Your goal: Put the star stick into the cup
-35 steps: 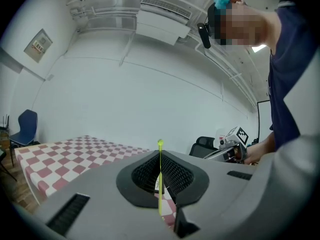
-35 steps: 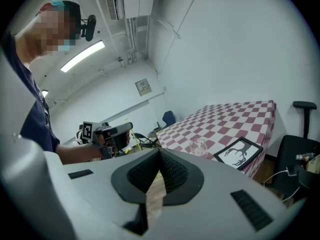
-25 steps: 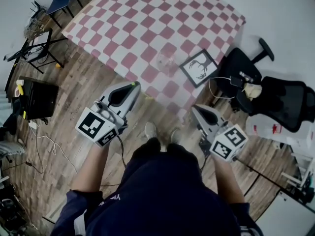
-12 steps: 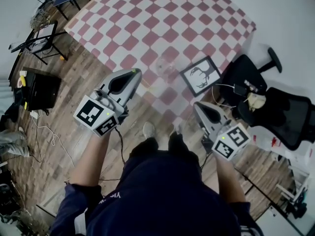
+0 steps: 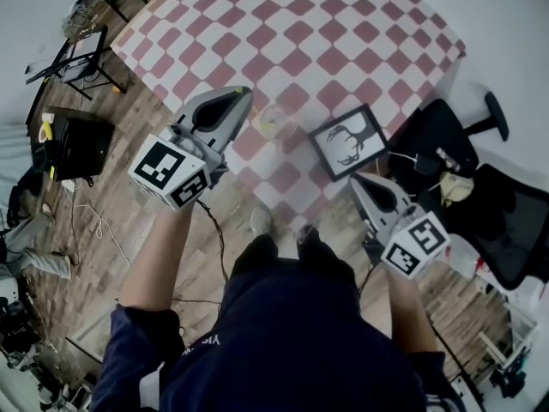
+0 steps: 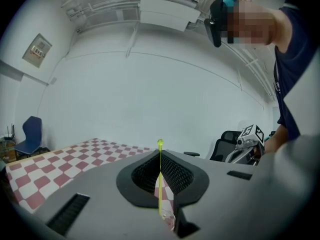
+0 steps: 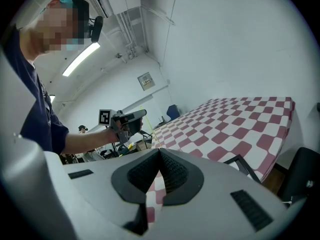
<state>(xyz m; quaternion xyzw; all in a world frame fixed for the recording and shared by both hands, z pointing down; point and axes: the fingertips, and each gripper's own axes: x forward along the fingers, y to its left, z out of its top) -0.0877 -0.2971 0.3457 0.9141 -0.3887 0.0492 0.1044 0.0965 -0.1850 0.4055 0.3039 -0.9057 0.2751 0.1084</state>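
Holding the thin yellow-green star stick (image 6: 160, 176) clenched in my left hand-held gripper (image 5: 243, 93), near the clear cup (image 5: 273, 120) on the checkered bench (image 5: 343, 33) (right hand-held gripper (image 5: 357, 179) closed, empty).

Right gripper (image 7: 160, 151): jaws closed together, nothing between them.
Checked table (image 7: 240, 119): red and white, far right.
Black frame (image 7: 245, 166): corner showing at the table's near edge.
Left gripper (image 7: 142, 114): far left, hand-held, gripping the thin yellow star stick (image 7: 148, 125).
Blue chair (image 7: 173, 111): far, beyond the table.
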